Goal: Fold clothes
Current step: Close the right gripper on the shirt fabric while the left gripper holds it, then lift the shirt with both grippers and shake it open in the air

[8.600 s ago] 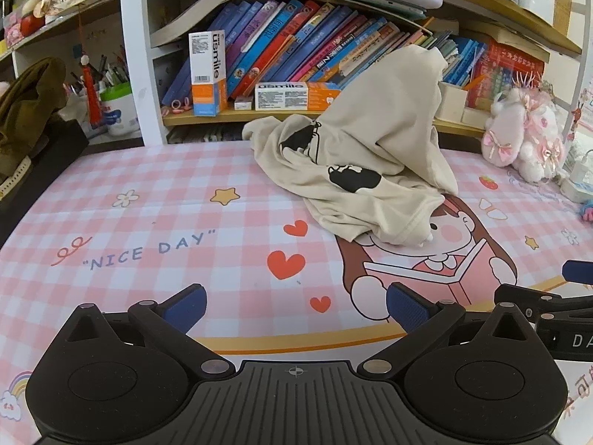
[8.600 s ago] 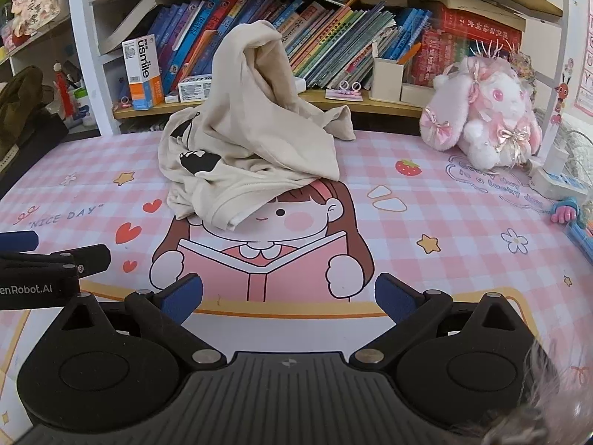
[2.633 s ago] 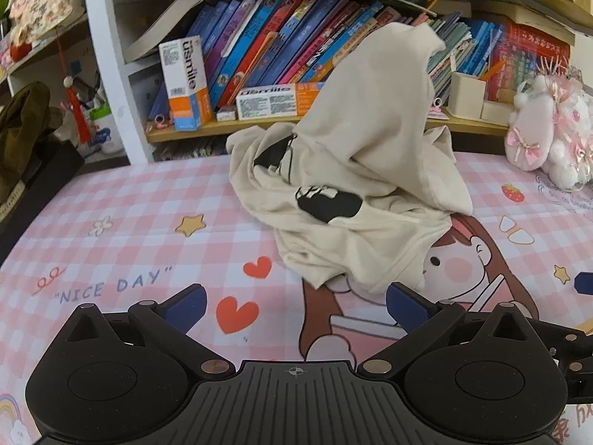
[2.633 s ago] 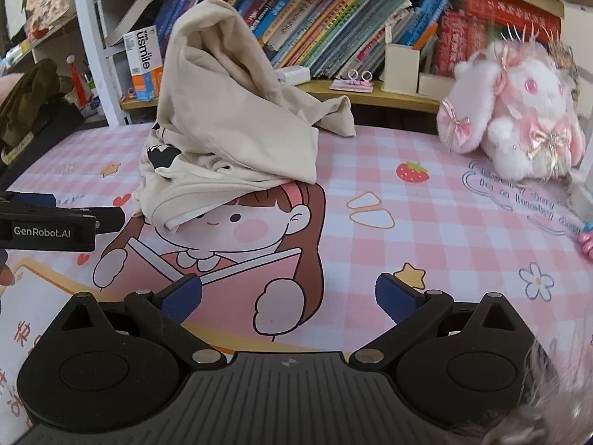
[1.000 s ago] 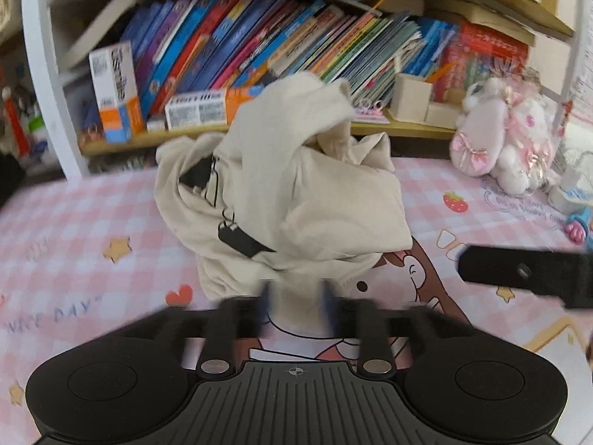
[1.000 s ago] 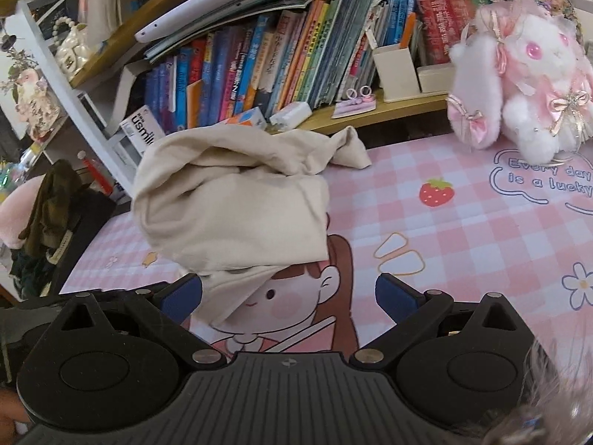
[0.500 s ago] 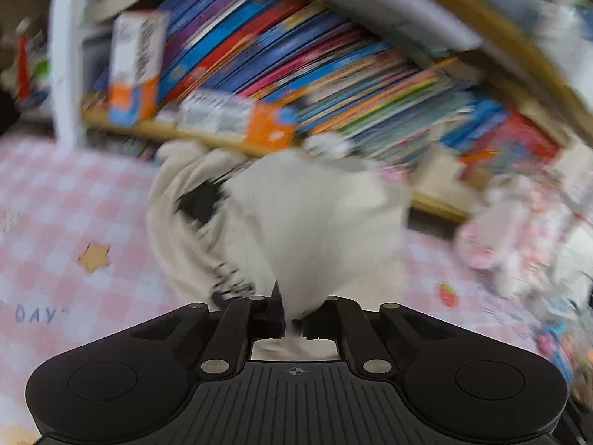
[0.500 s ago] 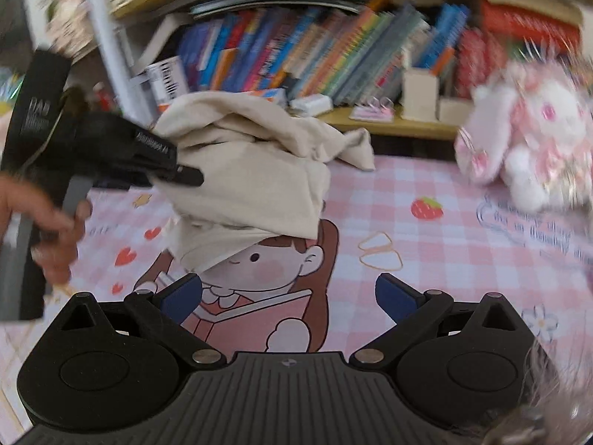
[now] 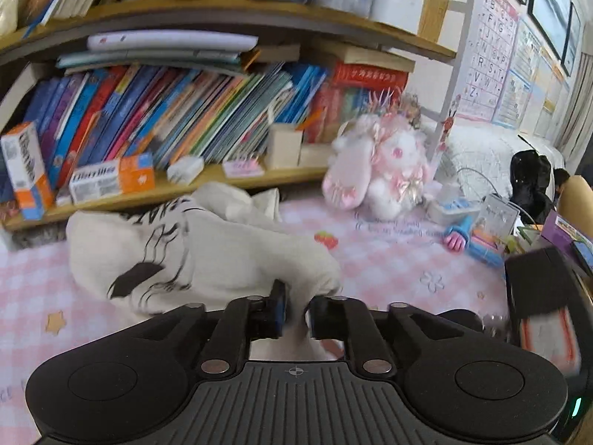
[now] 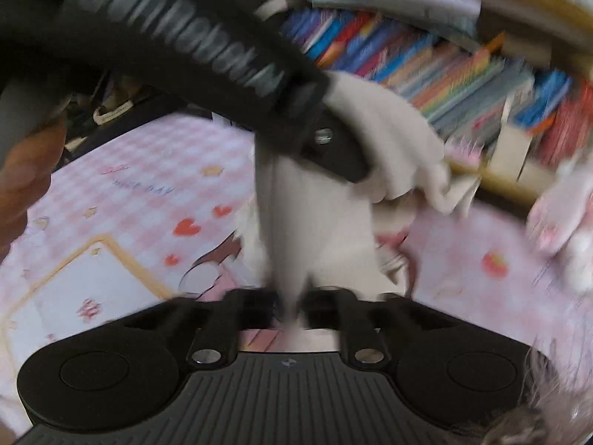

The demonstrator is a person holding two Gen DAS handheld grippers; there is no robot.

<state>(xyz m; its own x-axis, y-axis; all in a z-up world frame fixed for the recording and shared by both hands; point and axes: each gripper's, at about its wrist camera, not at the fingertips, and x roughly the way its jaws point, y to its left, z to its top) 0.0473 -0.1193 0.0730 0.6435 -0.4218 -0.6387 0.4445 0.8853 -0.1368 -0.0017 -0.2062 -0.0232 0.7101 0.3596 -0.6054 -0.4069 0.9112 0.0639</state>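
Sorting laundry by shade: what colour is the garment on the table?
Cream crumpled garment with black printed markings, clearest in the left wrist view.

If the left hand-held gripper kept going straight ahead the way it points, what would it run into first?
Probably the cream printed garment itself: the left hand-held gripper is already shut on a bunch of it, and the rest lies heaped just ahead. Beyond that, likely the wooden bookshelf ledge, though depth is unclear.

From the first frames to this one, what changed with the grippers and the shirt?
Both grippers, open and clear of the heap before, have closed on the shirt: left gripper pinches its near edge, right gripper a hanging fold. The shirt's tall peak has collapsed. The mat, books and plush rabbit stay put.
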